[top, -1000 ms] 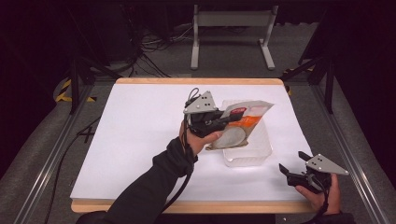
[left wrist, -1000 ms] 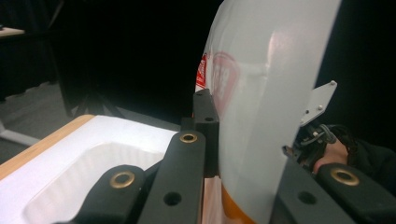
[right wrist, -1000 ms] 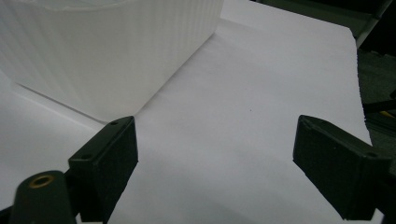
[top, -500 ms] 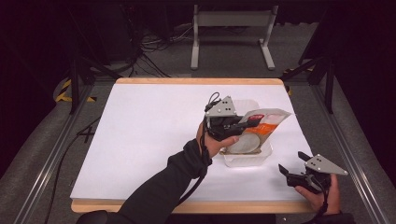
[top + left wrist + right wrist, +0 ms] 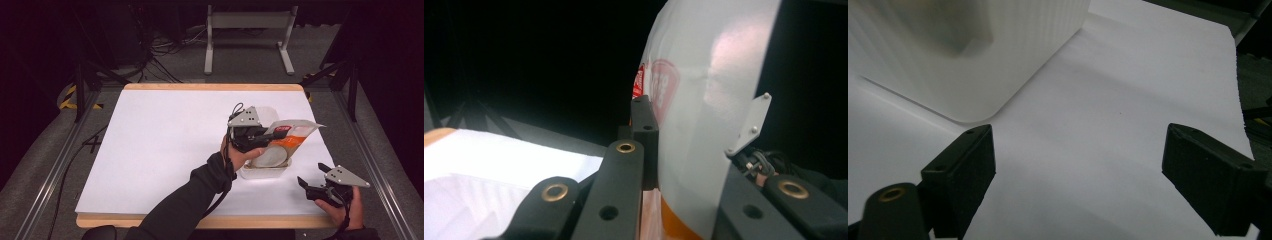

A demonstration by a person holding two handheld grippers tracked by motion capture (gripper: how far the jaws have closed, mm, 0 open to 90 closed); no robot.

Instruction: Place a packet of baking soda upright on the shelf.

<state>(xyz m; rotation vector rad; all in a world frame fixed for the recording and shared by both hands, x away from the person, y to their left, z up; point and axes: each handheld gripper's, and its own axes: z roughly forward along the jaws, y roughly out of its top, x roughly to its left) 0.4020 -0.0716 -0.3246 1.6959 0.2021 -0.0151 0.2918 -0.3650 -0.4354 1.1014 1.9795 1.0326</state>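
High view: my left gripper [image 5: 267, 136], clamped on the pouch [image 5: 290, 137], has carried it rightward over the clear tub [image 5: 265, 172]; drop-in looks near.

Left gripper view: jaws pinch the pouch [image 5: 709, 125].

Right gripper view: my right gripper [image 5: 1078, 175] gapes, idle beside the tub [image 5: 968, 55].

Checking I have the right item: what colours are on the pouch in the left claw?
The pouch is white with an orange band and a red logo, clearest in the high view.

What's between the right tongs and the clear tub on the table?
Nothing: in the right gripper view, bare white table cover runs from the open right tongs to the tub. The high view shows the same gap.
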